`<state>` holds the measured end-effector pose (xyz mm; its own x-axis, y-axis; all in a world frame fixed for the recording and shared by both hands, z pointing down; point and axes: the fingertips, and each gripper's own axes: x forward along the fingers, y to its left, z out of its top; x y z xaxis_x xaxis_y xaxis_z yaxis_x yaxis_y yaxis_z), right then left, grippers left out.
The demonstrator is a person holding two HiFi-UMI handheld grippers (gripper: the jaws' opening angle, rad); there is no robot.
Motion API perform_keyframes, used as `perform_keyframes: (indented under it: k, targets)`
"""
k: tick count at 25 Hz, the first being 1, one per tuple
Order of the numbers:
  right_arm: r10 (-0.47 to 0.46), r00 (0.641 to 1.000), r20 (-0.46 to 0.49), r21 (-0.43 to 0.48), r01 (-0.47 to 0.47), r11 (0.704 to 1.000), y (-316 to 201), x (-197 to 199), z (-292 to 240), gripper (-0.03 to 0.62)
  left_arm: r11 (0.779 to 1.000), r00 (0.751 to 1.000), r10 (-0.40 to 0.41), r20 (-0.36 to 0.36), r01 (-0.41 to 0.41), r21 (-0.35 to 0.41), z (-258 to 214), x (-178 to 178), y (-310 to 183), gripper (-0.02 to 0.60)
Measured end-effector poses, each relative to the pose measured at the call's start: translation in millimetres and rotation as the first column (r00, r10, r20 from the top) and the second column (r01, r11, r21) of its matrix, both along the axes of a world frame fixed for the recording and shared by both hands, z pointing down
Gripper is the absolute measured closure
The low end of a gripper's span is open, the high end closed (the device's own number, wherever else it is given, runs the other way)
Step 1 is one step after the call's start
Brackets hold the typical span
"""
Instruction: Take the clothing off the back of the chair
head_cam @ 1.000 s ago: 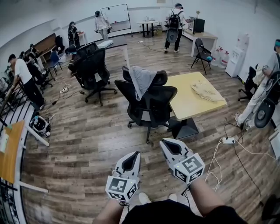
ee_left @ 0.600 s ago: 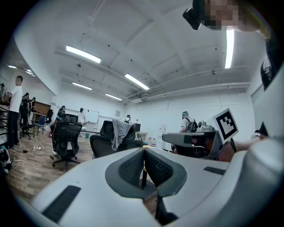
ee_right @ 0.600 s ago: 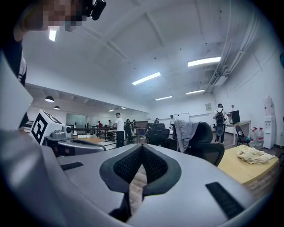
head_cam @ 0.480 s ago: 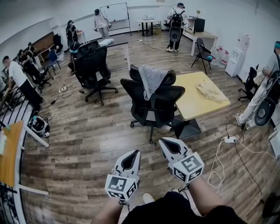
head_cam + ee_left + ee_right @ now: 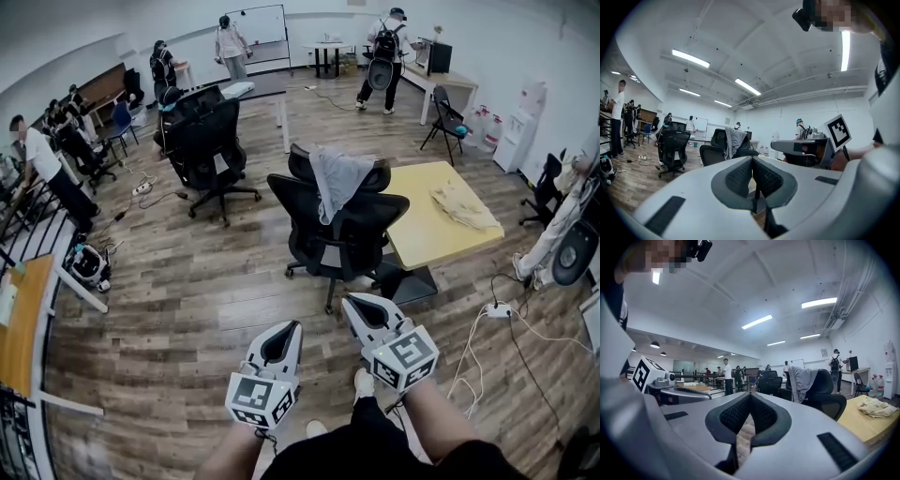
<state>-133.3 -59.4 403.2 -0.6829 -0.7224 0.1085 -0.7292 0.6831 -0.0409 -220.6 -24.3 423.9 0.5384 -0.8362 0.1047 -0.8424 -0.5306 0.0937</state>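
Note:
A grey garment point(image 5: 337, 181) hangs over the back of a black office chair point(image 5: 345, 239) in the middle of the room, a few steps ahead of me. Both grippers are held low in front of my body, well short of the chair. My left gripper point(image 5: 289, 329) is shut with nothing in it, and my right gripper point(image 5: 355, 303) is likewise shut and empty. In the left gripper view the garment point(image 5: 734, 141) shows above the closed left gripper point(image 5: 752, 161). The right gripper view has the garment point(image 5: 801, 377) and chair point(image 5: 828, 398) to the right of the closed right gripper point(image 5: 750, 396).
A yellow table point(image 5: 427, 242) with a beige cloth point(image 5: 464, 203) stands right behind the chair. Another black chair point(image 5: 211, 141) is further left. A power strip with white cables point(image 5: 494, 310) lies on the floor at right. A wooden desk point(image 5: 19, 323) is at left. Several people stand around the room.
The chair with the garment has come nearer and drifted right in the head view as I walk toward it. Both grippers stay shut and keep their place before me.

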Motion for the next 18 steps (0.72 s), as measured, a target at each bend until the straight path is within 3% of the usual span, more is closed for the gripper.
perform_keyframes:
  k: [18]
  targets:
    - [-0.053,0.998,0.019,-0.015,0.054,0.998,-158,61,5,0.582,0.998,0.997,-0.070,0.018,0.070,0.003,-4,56,-155,0.563]
